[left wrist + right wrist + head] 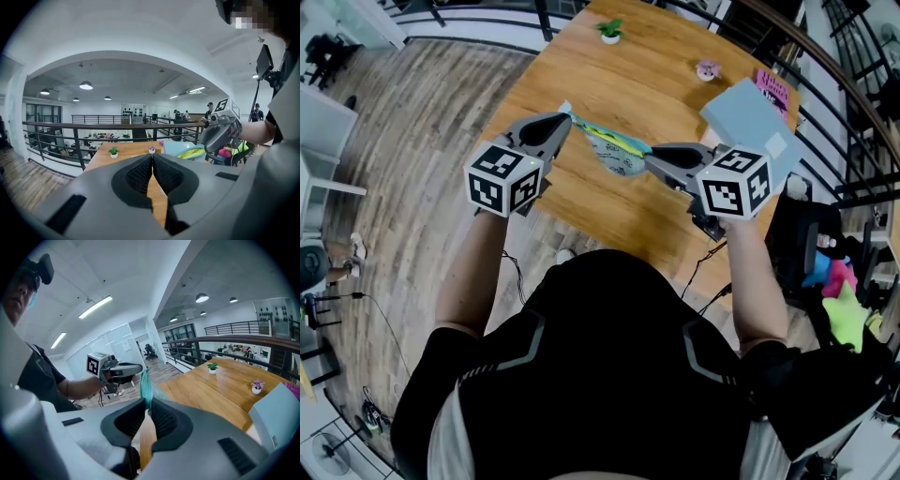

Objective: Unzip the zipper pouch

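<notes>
pouch (614, 150) up off worktop (647, 84) | left tool (565, 120) pinching its left end | right tool (652, 159) pinching right end | potted plant (610, 31) at far edge

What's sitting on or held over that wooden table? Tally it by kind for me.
grippers: 2, left gripper and right gripper
zipper pouch: 1
potted plants: 2, green plant and pink plant
blue box: 1
pink book: 1
total: 7

Open tabletop (656, 84) ahead of you, zipper pouch (614, 148) barring the gap between your left gripper (567, 120) and right gripper (649, 159), grey-blue box (750, 122) near your right, green plant (610, 31) and pink plant (708, 69) well back.
</notes>
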### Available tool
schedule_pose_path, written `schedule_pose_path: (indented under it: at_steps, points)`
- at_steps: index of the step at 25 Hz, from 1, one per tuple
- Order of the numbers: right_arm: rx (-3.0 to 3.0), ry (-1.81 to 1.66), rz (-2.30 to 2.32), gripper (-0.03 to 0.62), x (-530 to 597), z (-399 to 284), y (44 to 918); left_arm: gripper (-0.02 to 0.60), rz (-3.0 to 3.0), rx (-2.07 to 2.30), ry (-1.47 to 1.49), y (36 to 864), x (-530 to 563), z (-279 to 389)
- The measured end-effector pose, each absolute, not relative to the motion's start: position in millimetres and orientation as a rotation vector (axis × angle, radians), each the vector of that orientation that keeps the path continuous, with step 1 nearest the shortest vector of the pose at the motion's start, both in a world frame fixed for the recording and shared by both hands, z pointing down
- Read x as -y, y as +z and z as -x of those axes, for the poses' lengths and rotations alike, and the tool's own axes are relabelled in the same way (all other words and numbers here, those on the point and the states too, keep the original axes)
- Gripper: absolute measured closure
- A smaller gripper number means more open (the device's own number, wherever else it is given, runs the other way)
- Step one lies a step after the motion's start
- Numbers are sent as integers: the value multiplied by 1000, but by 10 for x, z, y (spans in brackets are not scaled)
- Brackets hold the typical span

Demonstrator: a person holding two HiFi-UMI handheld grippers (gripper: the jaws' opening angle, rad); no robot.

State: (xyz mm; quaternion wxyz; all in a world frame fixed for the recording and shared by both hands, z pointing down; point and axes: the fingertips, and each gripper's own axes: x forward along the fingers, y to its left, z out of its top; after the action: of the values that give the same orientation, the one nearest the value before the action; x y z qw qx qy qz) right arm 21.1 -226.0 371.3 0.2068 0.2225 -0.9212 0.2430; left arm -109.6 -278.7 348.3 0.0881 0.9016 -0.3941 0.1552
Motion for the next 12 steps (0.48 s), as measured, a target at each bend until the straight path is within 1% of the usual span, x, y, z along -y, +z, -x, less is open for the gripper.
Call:
schedule_pose_path:
  at_steps: [7, 12]
  points:
    - [2562, 705, -634, 542, 2299, -213, 3768, 549, -2648, 1198, 485, 3579, 2850, 1255]
    - [2522, 675, -682, 542, 2382, -304, 3968, 549, -2627, 1189, 543, 3801, 2855, 1161]
